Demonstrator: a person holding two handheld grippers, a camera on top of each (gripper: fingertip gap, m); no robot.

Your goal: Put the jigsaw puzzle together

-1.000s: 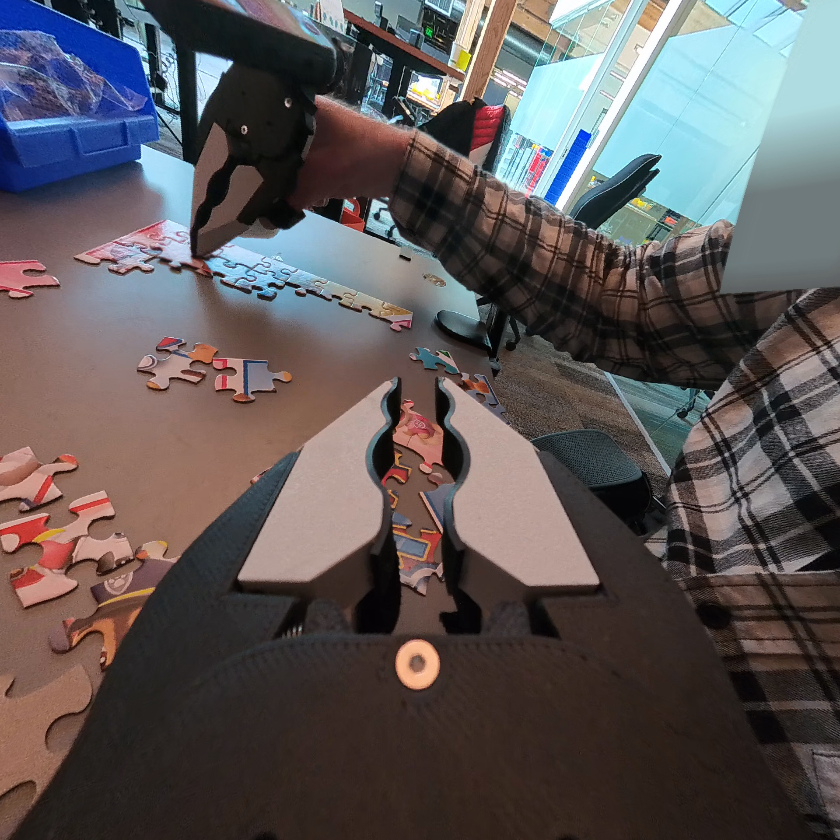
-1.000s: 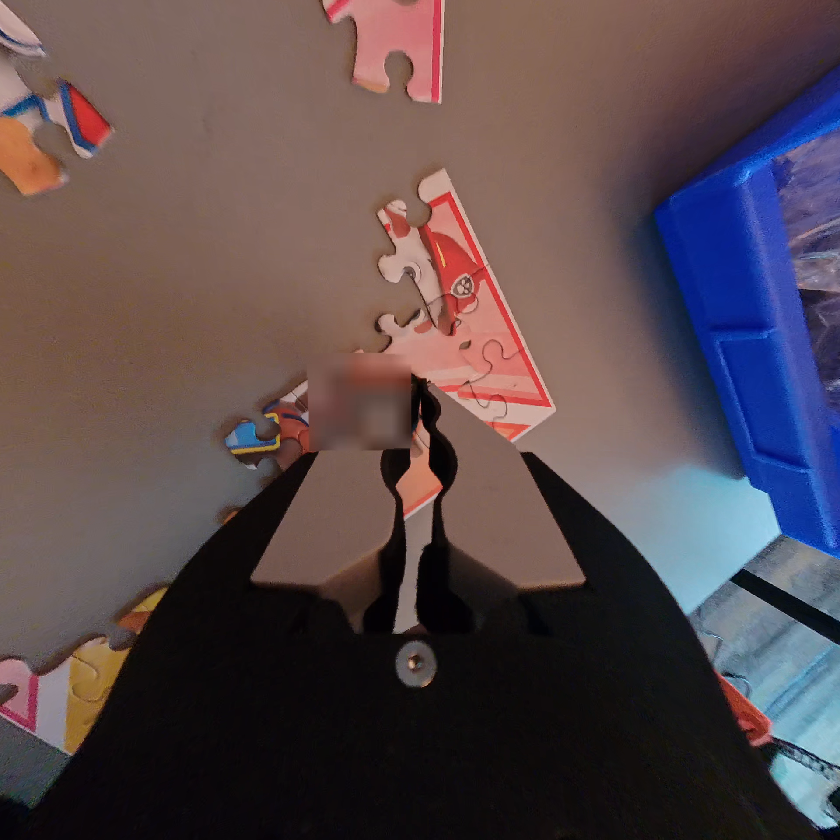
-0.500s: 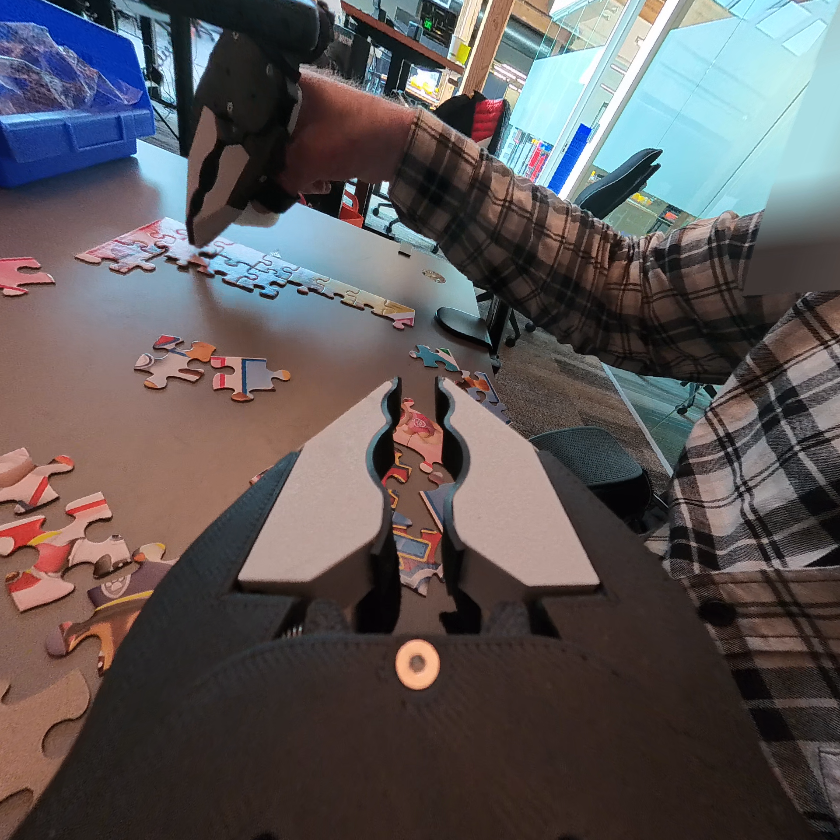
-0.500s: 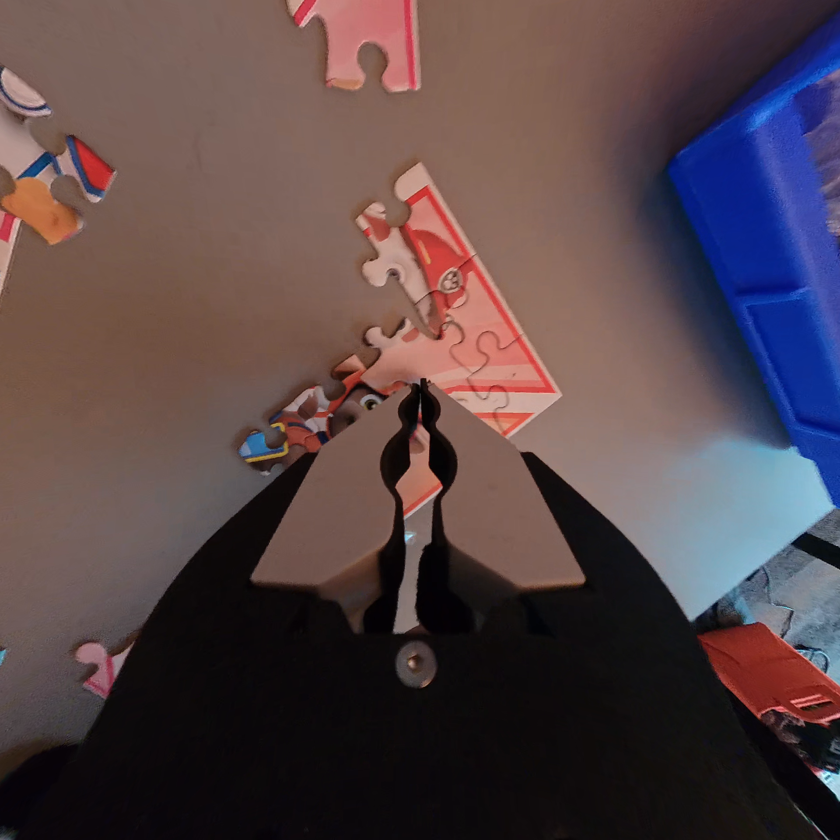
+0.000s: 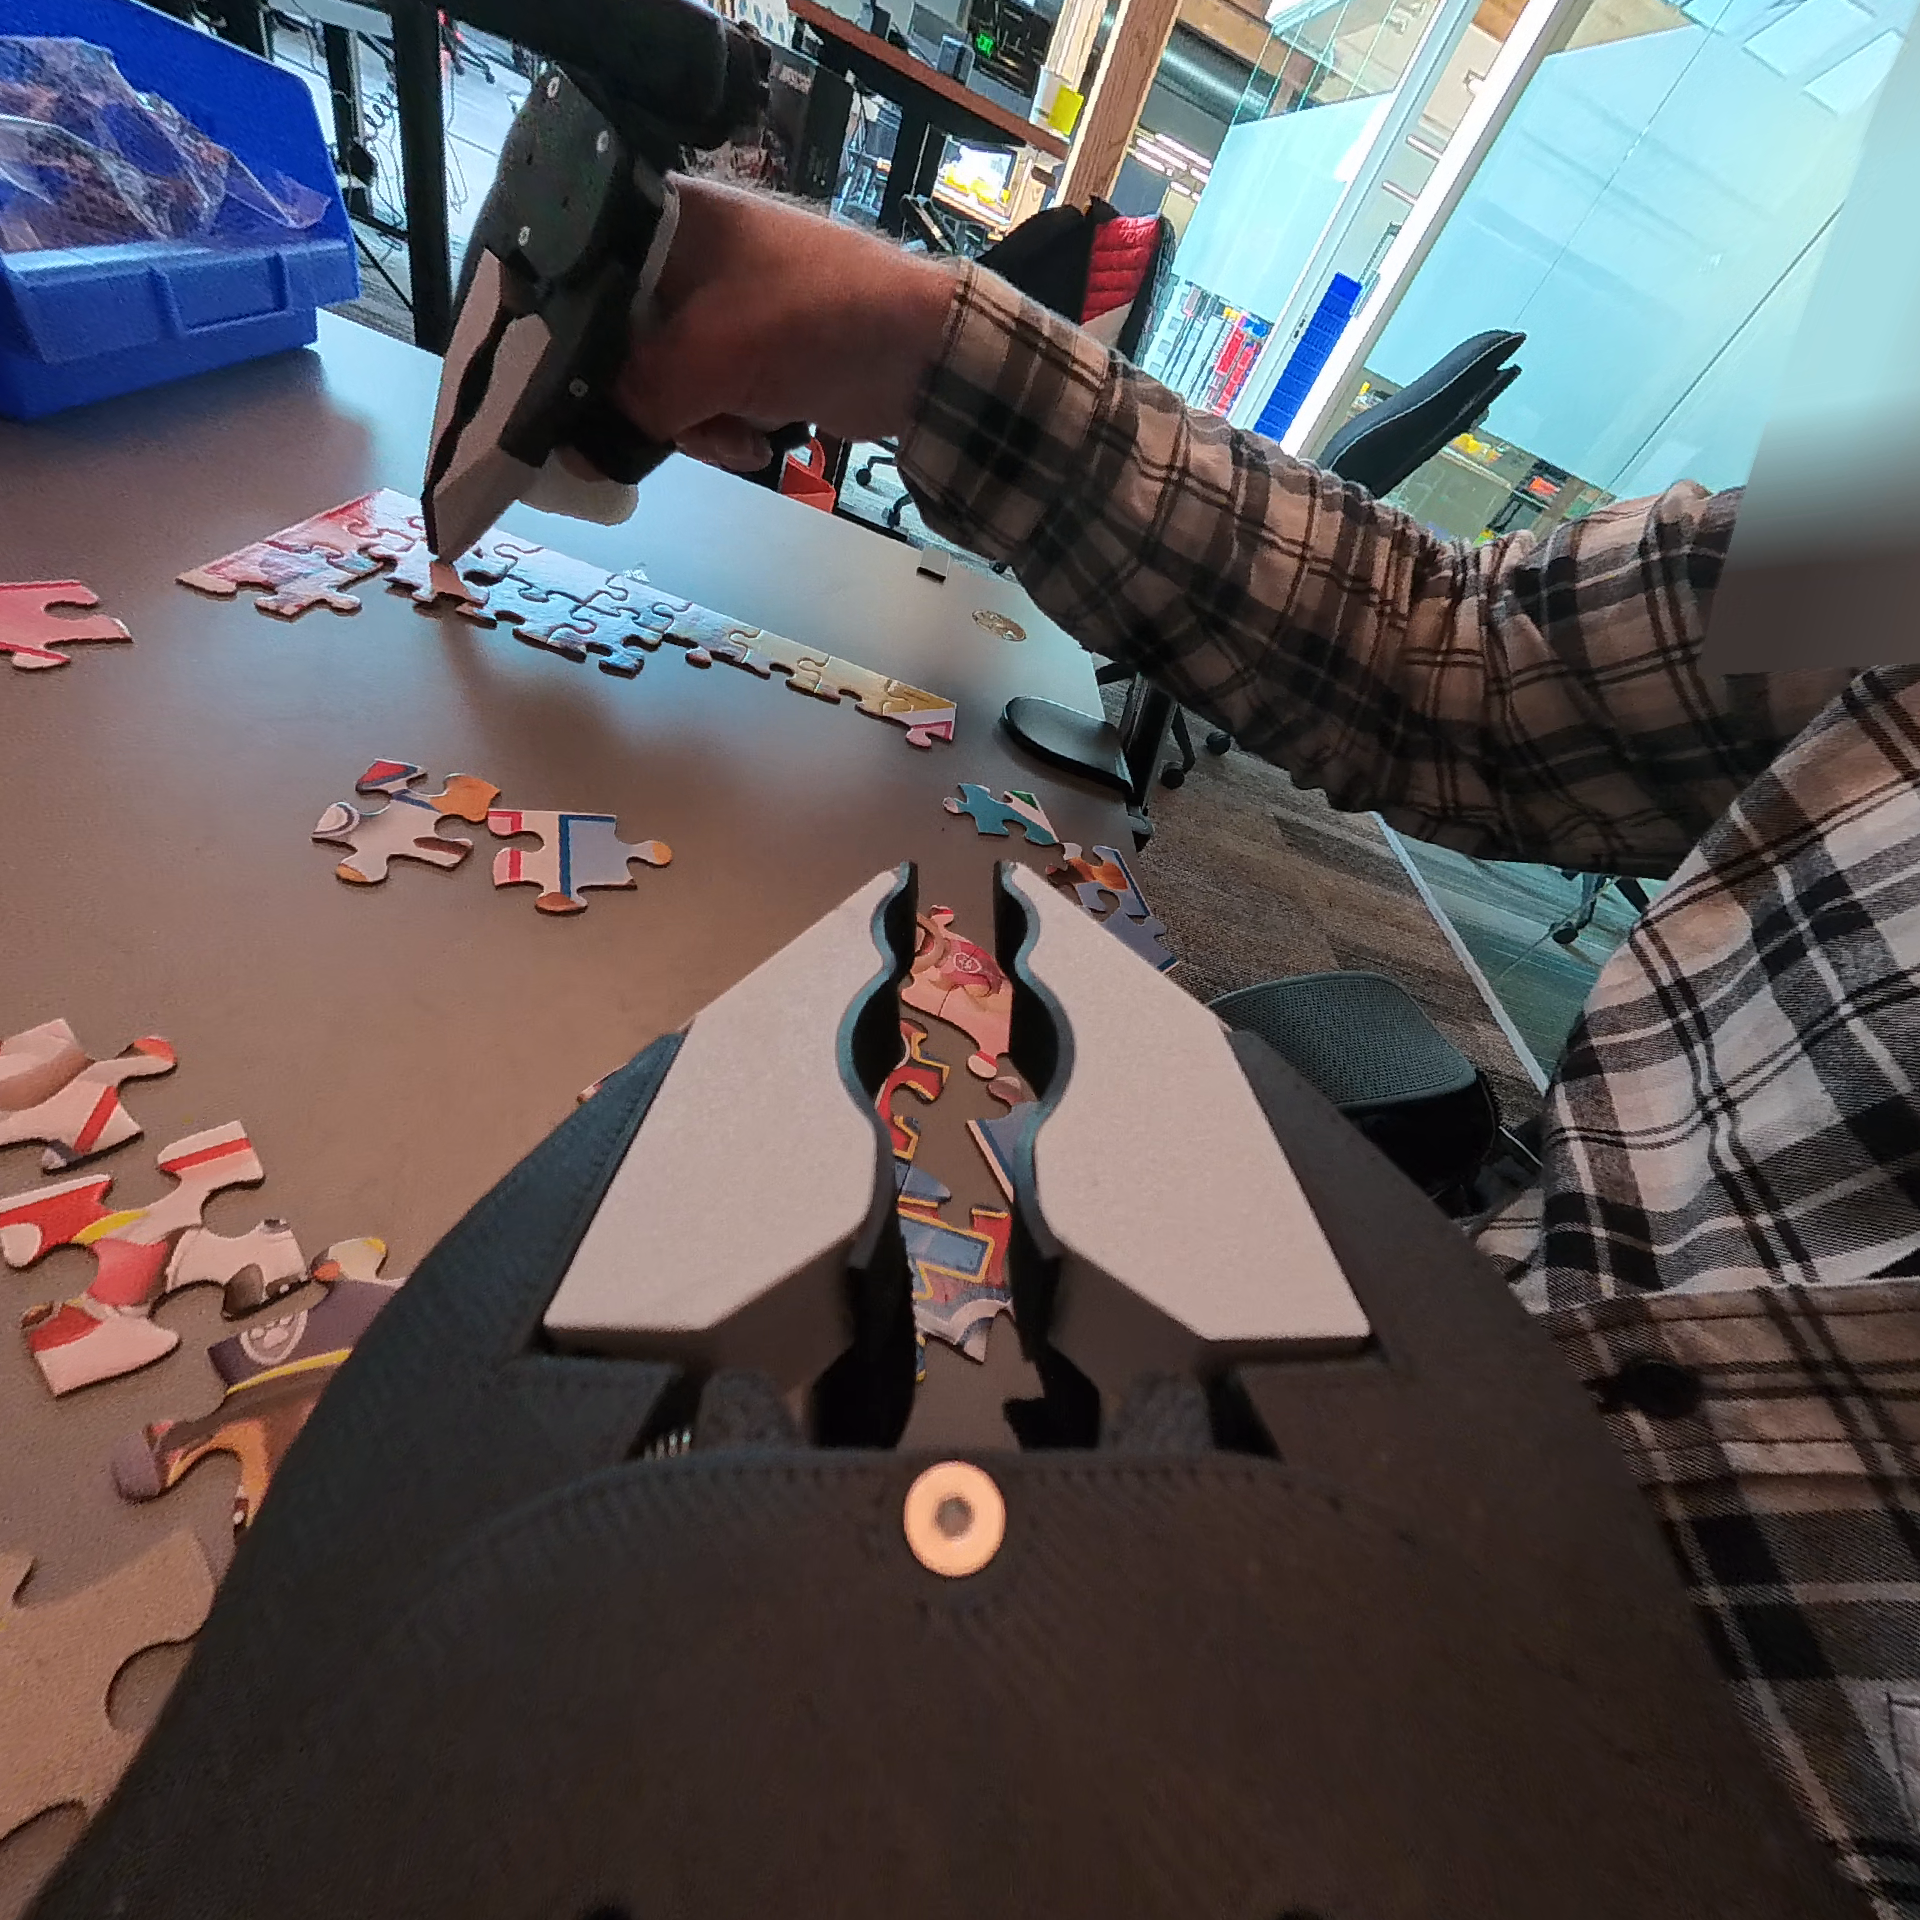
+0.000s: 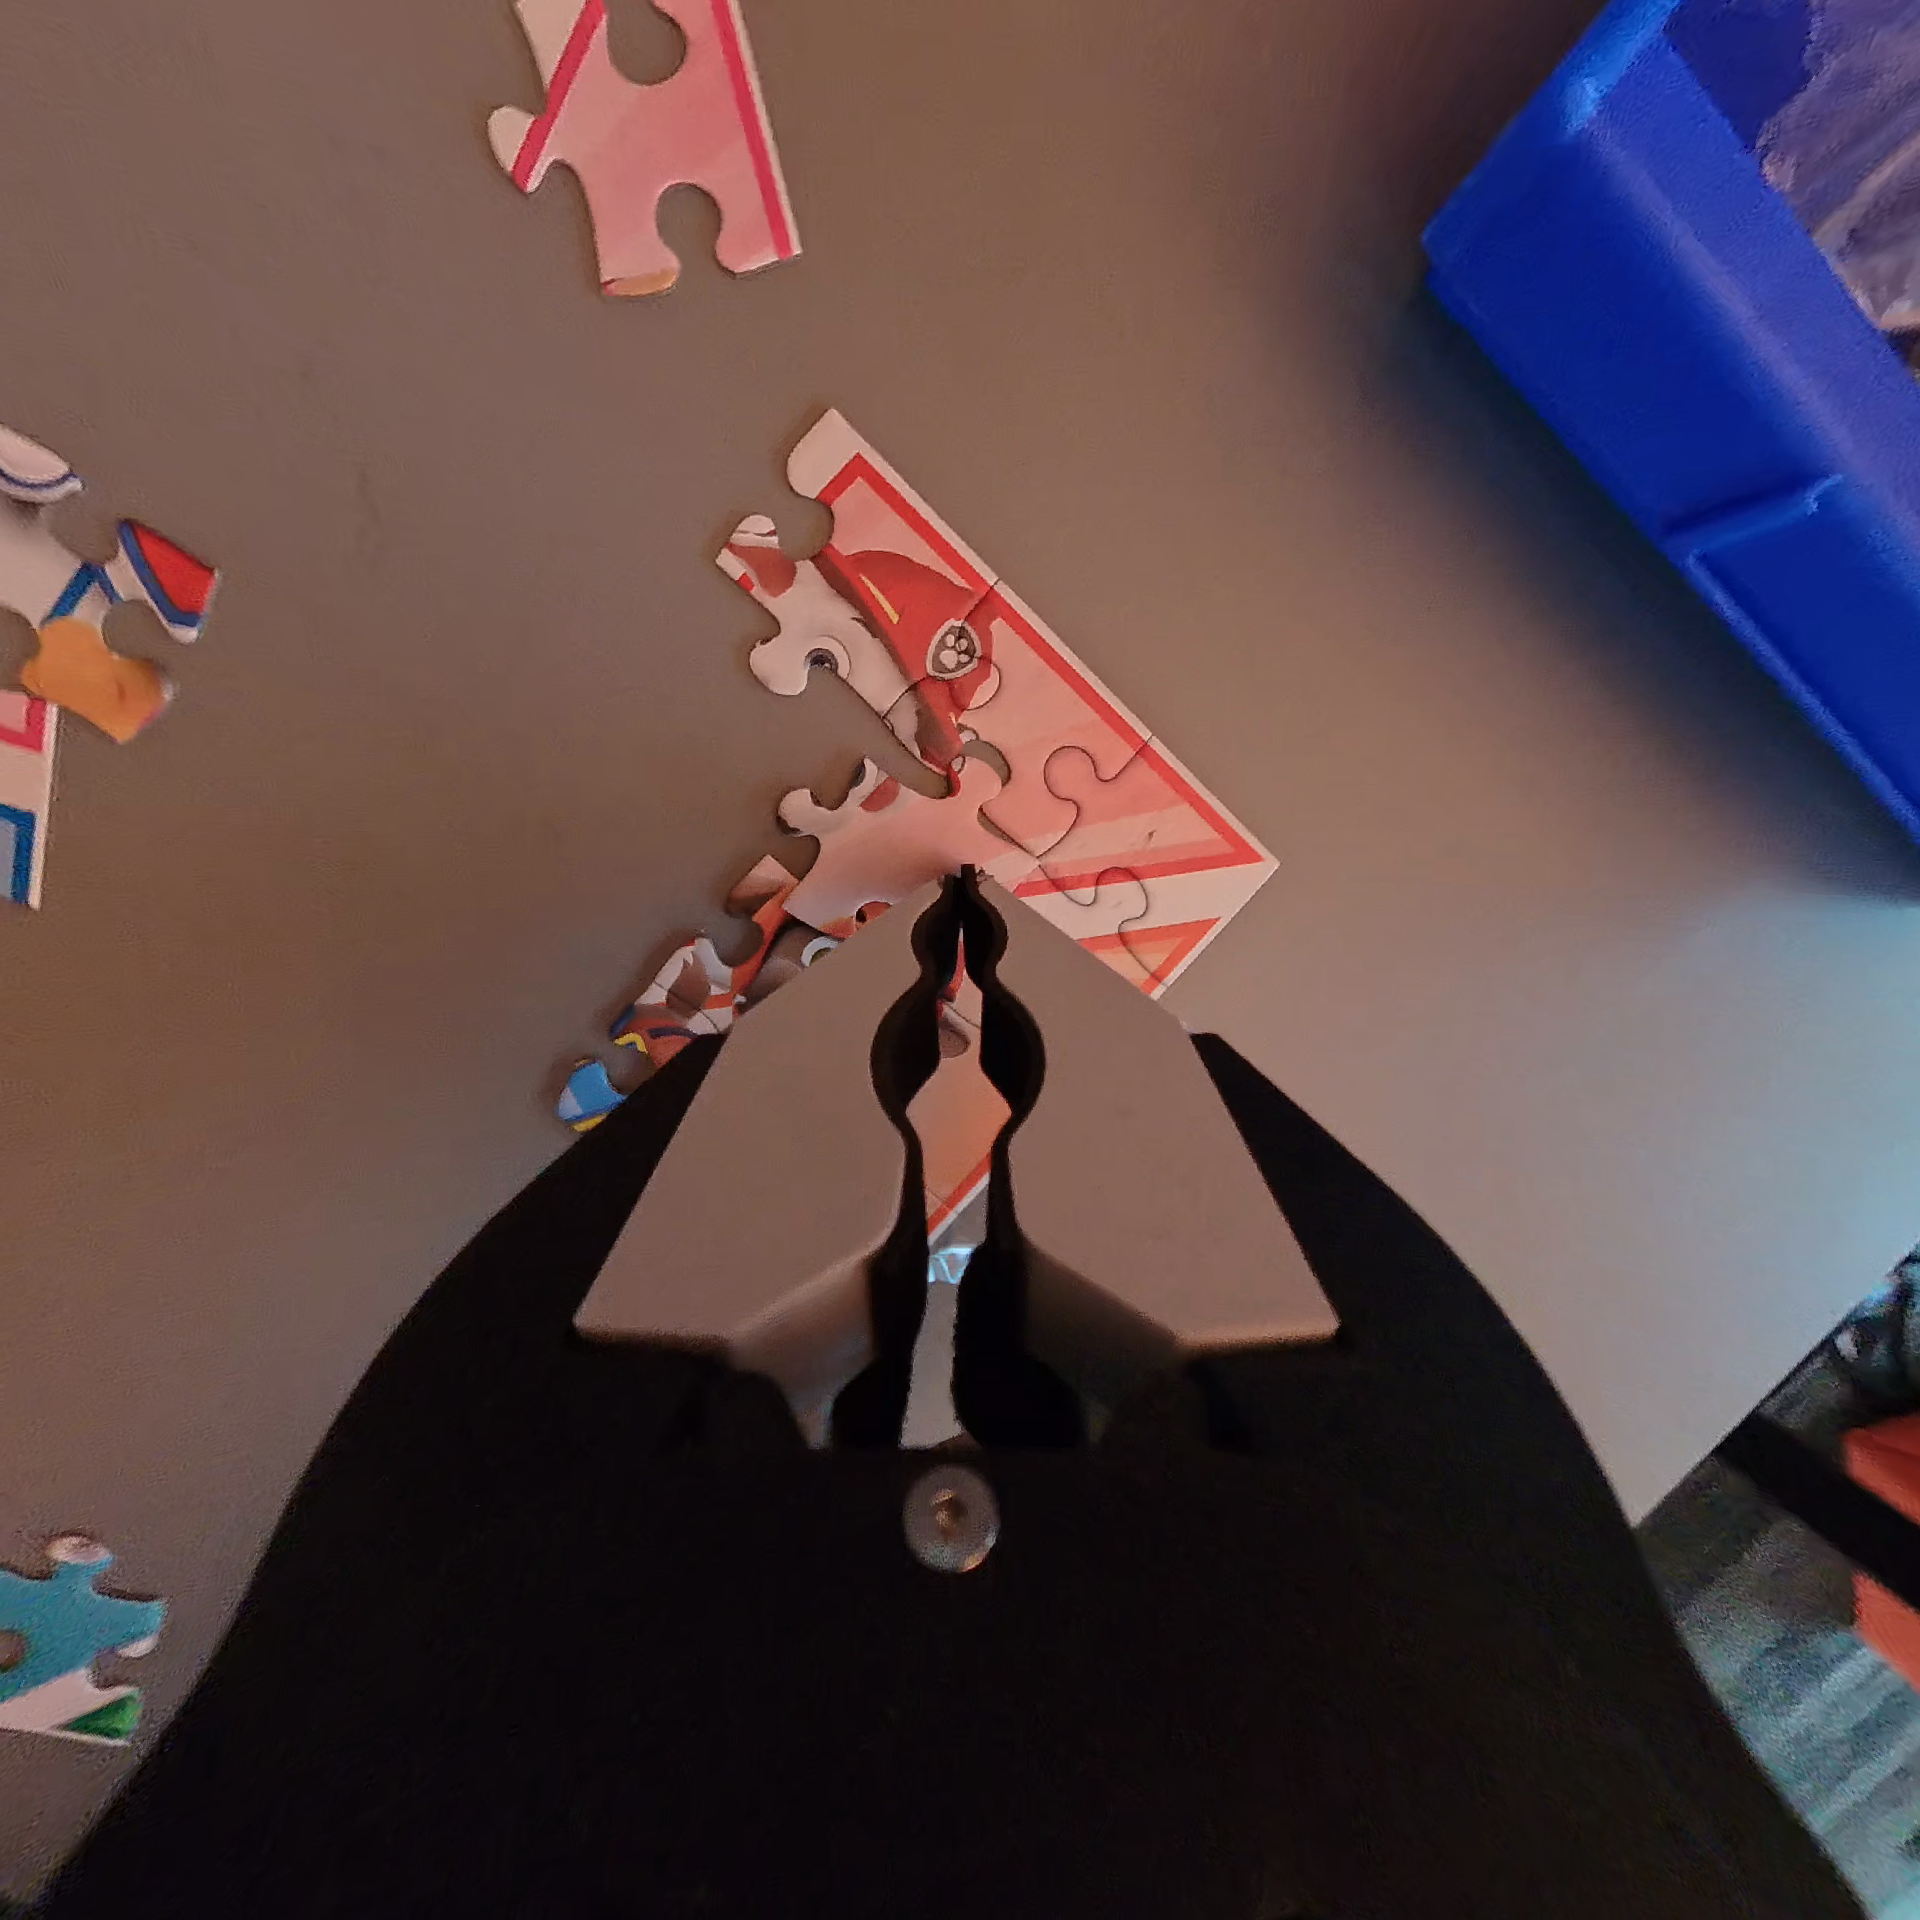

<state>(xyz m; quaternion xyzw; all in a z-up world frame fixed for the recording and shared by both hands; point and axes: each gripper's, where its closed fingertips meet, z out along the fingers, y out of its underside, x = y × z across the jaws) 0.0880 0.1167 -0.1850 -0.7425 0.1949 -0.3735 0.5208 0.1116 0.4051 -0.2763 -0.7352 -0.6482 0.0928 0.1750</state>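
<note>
A joined strip of puzzle pieces (image 5: 582,613) lies at the far side of the brown table (image 5: 260,966). Its red-bordered corner section shows in the right wrist view (image 6: 1049,727). My right gripper (image 6: 961,878) is shut, with its tips resting on the joined pieces near that corner; it also shows in the left wrist view (image 5: 447,540), held by a hand. My left gripper (image 5: 954,883) hovers low over loose pieces (image 5: 956,977) near the table's front edge, its jaws a little apart and holding nothing.
Loose pieces lie scattered: a pair (image 5: 488,821) mid-table, several at the left (image 5: 104,1247), a teal one (image 5: 997,810), a pink one (image 6: 655,156). A blue bin (image 5: 156,260) stands at the far left corner. A plaid-sleeved arm (image 5: 1247,571) crosses above the table's right edge. Spacing between my two grippers at the tips: around 30 cm.
My right gripper has stayed shut and shifted slightly along the joined strip, tilting more upright. My left gripper has not moved.
</note>
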